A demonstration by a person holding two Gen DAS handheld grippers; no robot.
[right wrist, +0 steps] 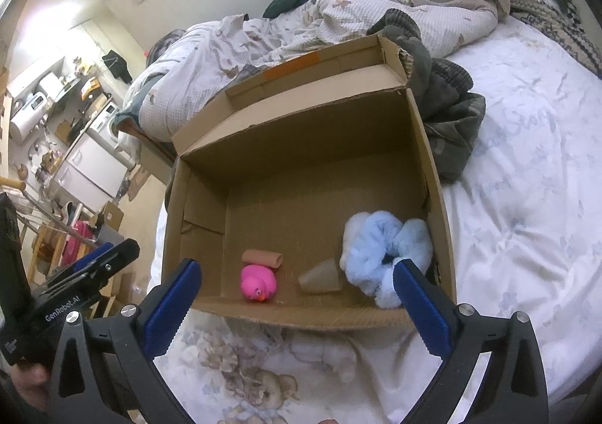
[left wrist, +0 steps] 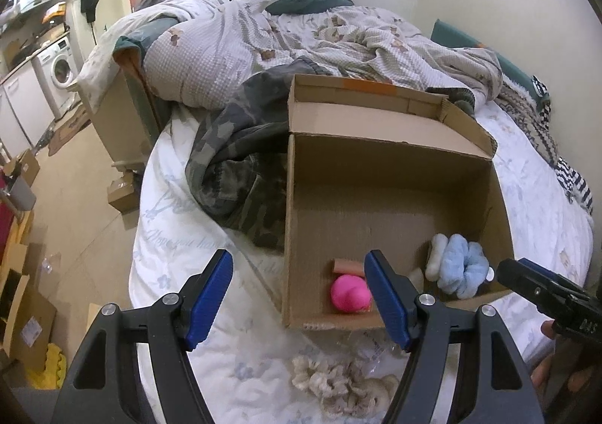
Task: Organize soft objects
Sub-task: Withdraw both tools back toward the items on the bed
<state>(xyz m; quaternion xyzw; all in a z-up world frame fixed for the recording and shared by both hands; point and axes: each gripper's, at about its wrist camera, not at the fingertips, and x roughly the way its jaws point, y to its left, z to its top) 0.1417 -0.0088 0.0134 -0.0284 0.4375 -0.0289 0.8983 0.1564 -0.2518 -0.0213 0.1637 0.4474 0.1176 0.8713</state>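
Observation:
An open cardboard box (left wrist: 376, 145) (right wrist: 210, 175) sits on the white bed. Inside lie a pink rubber duck (left wrist: 350, 294) (right wrist: 259, 282), a light blue fluffy scrunchie (left wrist: 461, 266) (right wrist: 380, 247), a small tan roll (right wrist: 262, 257) and a beige cone-shaped piece (right wrist: 321, 275). A beige scrunchie (left wrist: 331, 386) (right wrist: 225, 356) lies on the sheet in front of the box. My left gripper (left wrist: 299, 298) is open and empty above the box's near left corner. My right gripper (right wrist: 295, 305) is open and empty over the box's near wall; it also shows in the left wrist view (left wrist: 526, 281).
A camouflage garment (left wrist: 240, 160) lies left of the box. A rumpled quilt (left wrist: 301, 36) and pillows fill the far bed. The bed edge drops to a floor with cardboard boxes (left wrist: 22, 311). A washing machine (left wrist: 58, 70) stands far left.

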